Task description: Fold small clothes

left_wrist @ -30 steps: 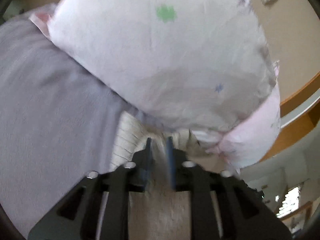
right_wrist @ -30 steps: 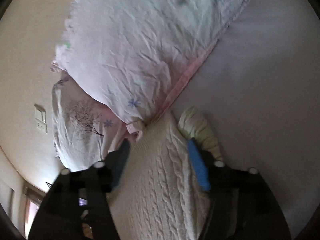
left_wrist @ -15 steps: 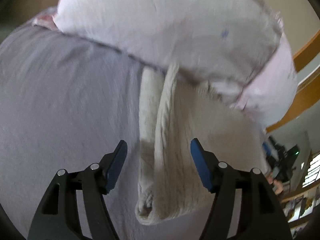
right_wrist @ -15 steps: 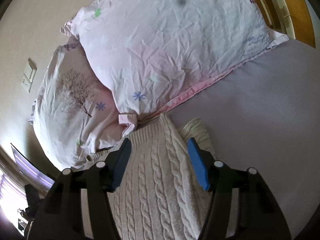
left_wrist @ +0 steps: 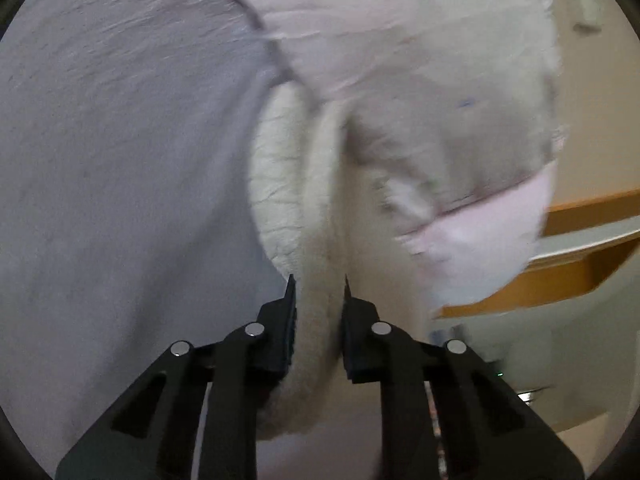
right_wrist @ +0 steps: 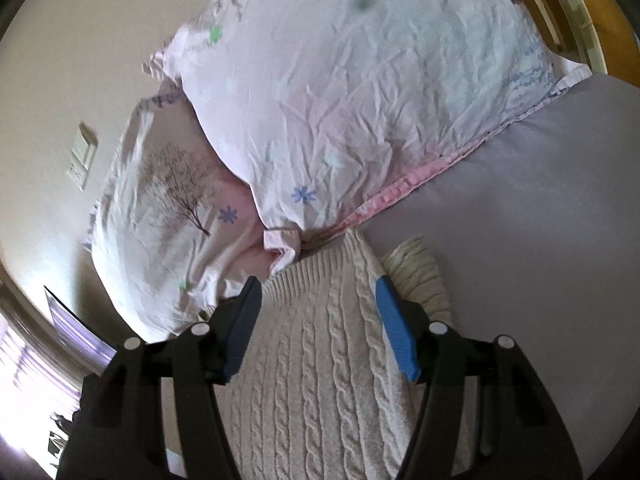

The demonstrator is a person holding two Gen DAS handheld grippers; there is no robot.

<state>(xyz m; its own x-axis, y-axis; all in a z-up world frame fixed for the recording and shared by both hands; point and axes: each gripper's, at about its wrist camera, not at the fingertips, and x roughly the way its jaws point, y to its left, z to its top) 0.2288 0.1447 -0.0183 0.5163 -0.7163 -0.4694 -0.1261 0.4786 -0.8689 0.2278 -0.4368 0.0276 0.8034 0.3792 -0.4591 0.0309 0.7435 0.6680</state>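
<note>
A cream cable-knit sweater (right_wrist: pixel 320 368) lies folded on the grey-lilac bed sheet (right_wrist: pixel 552 240), its far edge against the pillows. In the left wrist view the sweater (left_wrist: pixel 280 184) shows as a thick folded edge. My left gripper (left_wrist: pixel 318 292) is shut on that folded edge, which fills the narrow gap between the fingers. My right gripper (right_wrist: pixel 318 300) is open and hovers just above the sweater's top, with nothing between its blue pads (right_wrist: pixel 396 332).
Two pale pink floral pillows (right_wrist: pixel 360 100) lie at the head of the bed; one (left_wrist: pixel 440 80) shows blurred in the left wrist view. A wooden bed frame (left_wrist: pixel 560 272) lies at the right. The beige wall (right_wrist: pixel 80 60) carries a switch plate (right_wrist: pixel 82 156).
My left gripper, open half a second ago, has closed on the sweater's folded edge. My right gripper stays open and has drawn back slightly.
</note>
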